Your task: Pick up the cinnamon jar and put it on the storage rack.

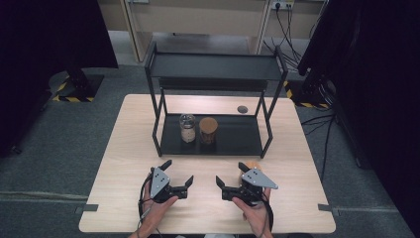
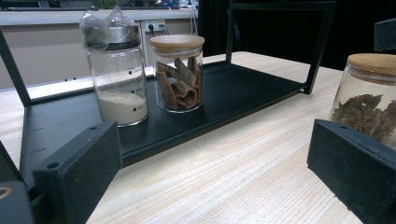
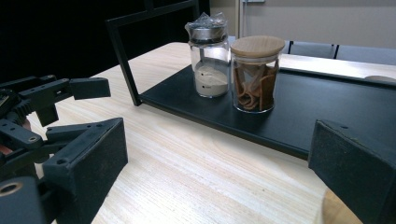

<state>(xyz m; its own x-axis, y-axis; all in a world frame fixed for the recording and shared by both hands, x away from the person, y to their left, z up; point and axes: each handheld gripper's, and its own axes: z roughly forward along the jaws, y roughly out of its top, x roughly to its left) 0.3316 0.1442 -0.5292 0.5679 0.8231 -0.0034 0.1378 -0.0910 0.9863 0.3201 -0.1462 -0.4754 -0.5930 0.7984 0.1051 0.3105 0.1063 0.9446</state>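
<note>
High view puts the star anise jar just beside your right gripper, fingers wide, nothing held.

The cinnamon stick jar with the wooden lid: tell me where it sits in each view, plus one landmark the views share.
High view: the cinnamon jar stands left of centre on the black rack's lower shelf, right of the powder jar.
Left gripper view: upper middle, right of the powder jar.
Right gripper view: upper right of centre, right of the powder jar.
Shared landmark: the foil-capped powder jar beside it.
</note>
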